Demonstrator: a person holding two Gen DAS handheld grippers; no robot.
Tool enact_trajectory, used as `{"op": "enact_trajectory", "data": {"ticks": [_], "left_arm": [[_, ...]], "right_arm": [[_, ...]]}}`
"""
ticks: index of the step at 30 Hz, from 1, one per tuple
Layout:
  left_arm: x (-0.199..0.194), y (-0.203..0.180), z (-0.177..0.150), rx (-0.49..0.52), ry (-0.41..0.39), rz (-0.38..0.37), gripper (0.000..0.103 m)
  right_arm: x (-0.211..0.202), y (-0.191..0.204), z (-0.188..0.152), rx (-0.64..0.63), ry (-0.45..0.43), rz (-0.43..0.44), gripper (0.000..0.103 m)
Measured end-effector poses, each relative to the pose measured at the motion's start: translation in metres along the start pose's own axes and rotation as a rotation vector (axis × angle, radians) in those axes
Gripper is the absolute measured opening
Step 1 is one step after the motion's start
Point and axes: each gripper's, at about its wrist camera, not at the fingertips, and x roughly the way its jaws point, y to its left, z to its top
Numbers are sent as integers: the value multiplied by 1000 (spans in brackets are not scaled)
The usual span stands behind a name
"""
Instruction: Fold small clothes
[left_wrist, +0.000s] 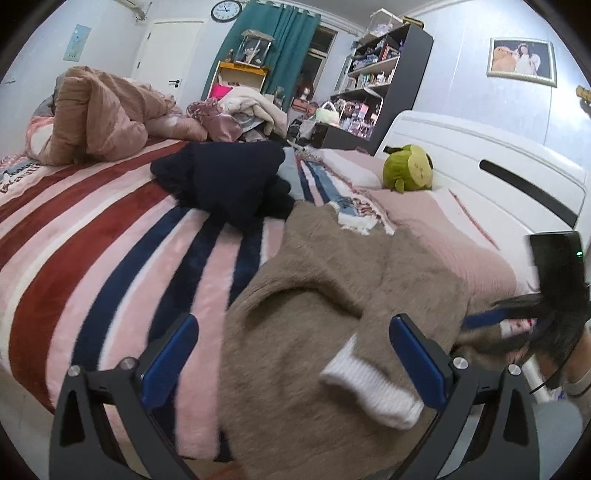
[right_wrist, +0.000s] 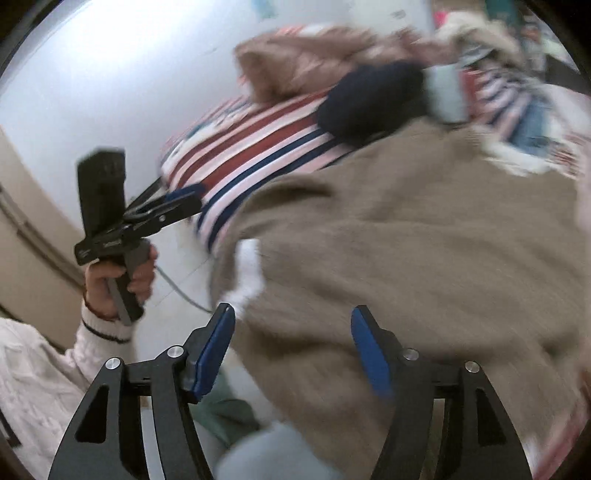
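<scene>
Brown and fuzzy, the sweater (left_wrist: 332, 295) lay spread across the striped blanket (left_wrist: 110, 240) on my bed, its white cuff (left_wrist: 373, 384) folded over toward the 5 o'clock corner of the left wrist view. My left gripper (left_wrist: 295, 354) hovered just above the garment with its blue pads (left_wrist: 170, 362) spread wide and nothing between them; the cuff sat just inside the right-hand pad. My right gripper (right_wrist: 293, 347) was likewise released, its jaws parted over the sweater's lower edge (right_wrist: 406, 277) in a frame blurred by motion, so I could not tell whether either finger touched the knit. From that same view, my left hand (right_wrist: 122, 277) showed at 9 o'clock, wrapped around the handle of the left gripper (right_wrist: 181, 203), whose tips pointed toward the bed's edge. A dark navy garment (left_wrist: 229, 181) lay bunched at 12 o'clock beyond the sweater, touching its far edge, with a striped, fringed cloth (left_wrist: 343, 203) just beside it toward 1 o'clock. A green plush toy (left_wrist: 408, 168) rested against the white headboard (left_wrist: 498, 155) at 2 o'clock. A rumpled pink-brown comforter (left_wrist: 99, 114) was heaped at 10 o'clock, well apart from the sweater, and a dark shelving unit (left_wrist: 391, 74) stood against the far wall beside teal curtains (left_wrist: 280, 37).
</scene>
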Motion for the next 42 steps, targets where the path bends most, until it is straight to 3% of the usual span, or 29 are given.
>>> {"op": "enact_trajectory", "data": {"ticks": [3,5,8,12,14,16,17,19,20,21,22,27,29,32,38,42], "left_arm": [[4,13,-9,-5,42,-2,102],[7,19,-16,-26,72,-24,102],[16,22,-29,-58,122,-66,102],[25,17,-42,-59,173,-77,102],[29,15,-48,-61,194,-84,101],[32,13,-53,-76,218,-110,95],[36,11,-58,-83,239,-118,89],[41,6,-65,-75,258,-98,86],[41,4,-67,-65,255,-87,86],[42,1,-68,-54,254,-75,86],[43,-1,-68,-48,257,-67,86],[42,1,-63,-54,271,-58,59],[43,2,-59,-53,279,-63,34],[45,-2,-54,-47,282,-104,14],[15,-8,-26,-45,178,-161,9],[-16,-17,-7,-9,109,-178,8]], "right_arm": [[-55,-31,-41,141,-131,-88,65],[-87,-46,-78,207,-211,-234,65],[-100,-66,-122,264,-197,-378,68],[-91,-89,-166,402,-198,-301,68],[-84,-92,-178,416,-197,-285,68],[-77,-88,-182,413,-214,-202,64],[-71,-84,-181,407,-215,-156,58],[-62,-80,-178,374,-199,-138,54],[-58,-77,-175,361,-192,-144,48],[-54,-76,-171,348,-189,-138,35],[-51,-76,-167,348,-197,-111,30],[-54,-64,-156,313,-236,-88,24],[-57,-60,-152,312,-263,-67,22],[-63,-53,-142,309,-321,-17,16],[-90,-33,-125,278,-421,51,10],[-99,-17,-117,248,-420,18,9]]}}
